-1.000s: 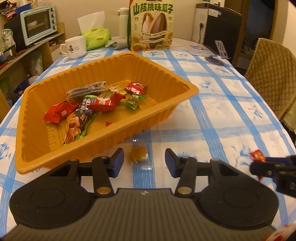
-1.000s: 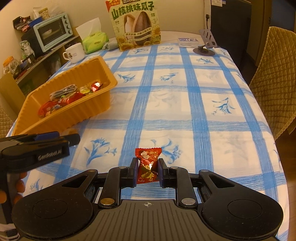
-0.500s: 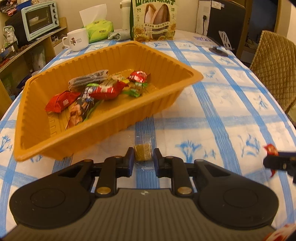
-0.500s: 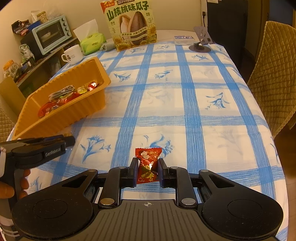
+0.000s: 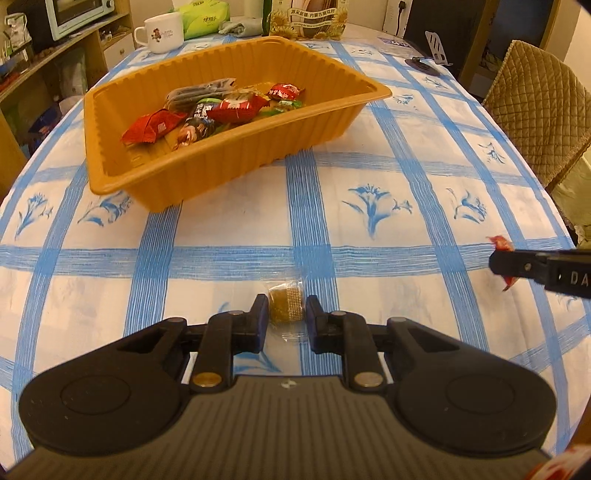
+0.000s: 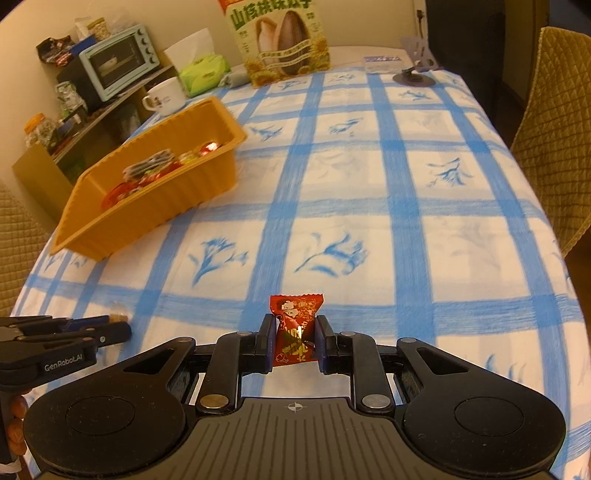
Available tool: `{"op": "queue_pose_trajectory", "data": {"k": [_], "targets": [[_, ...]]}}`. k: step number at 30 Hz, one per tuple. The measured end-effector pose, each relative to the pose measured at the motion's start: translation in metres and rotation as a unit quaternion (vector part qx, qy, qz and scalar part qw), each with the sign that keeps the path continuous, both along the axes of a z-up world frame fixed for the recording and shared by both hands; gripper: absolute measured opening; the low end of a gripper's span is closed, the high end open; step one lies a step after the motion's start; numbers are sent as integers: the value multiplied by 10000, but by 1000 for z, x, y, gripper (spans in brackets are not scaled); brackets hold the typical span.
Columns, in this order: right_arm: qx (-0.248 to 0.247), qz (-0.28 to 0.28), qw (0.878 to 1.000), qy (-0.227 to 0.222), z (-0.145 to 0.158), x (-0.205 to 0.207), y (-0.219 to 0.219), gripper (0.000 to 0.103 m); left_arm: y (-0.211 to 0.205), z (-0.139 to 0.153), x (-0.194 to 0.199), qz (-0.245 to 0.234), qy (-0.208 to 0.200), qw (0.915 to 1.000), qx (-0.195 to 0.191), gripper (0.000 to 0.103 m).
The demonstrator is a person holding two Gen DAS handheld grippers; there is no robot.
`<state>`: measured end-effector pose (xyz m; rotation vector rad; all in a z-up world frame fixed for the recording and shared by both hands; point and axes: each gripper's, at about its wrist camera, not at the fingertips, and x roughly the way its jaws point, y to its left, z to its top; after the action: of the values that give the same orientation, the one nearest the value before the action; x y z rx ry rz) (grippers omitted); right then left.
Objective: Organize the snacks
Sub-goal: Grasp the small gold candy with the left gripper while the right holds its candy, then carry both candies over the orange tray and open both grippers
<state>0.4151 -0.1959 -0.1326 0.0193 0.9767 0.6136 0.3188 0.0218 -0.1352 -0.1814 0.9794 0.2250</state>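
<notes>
Both claws are clamped on sweets. Between the pads of the left gripper sits a small golden candy in clear wrap; its jaws have just finished closing, and the pads now press the candy's two sides, with the loose ends of the wrapper sticking out ahead of and behind the fingertips. The right gripper pinches a red candy with gold print, held upright, the crimped top edge of the wrapper rising above the fingertips.

Seen from the left claw, the right one reaches in from the right edge, level with the fingertips, a scrap of red wrapper showing around its tip. From the right claw, the left one comes in low at the left.

Ahead and to the left of both claws stands the orange tray, well apart from them, already holding several wrapped snacks in red, dark and green. Everything rests on a white tablecloth with blue checks and flowers. Far ahead, at the table's back edge, stand a sunflower-seed bag, a white mug and a green tissue pack. A quilted chair stands to the right.
</notes>
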Motion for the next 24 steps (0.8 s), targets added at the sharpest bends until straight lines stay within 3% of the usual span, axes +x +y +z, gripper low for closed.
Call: {"op": "queue_pose_trajectory", "data": {"k": [11,13,24], "targets": [[26,181,9998,45,0,-17,10,22,-4,-3,6,-30,-5,9998,189,22],[17,183,9998,56,0,-19,10,22,-5,-3,7,-68,12,9997,244,18],[37,251,9997,16,4,-28,16,22,-6,2,-1,-173,56,9996,222,18]]}}
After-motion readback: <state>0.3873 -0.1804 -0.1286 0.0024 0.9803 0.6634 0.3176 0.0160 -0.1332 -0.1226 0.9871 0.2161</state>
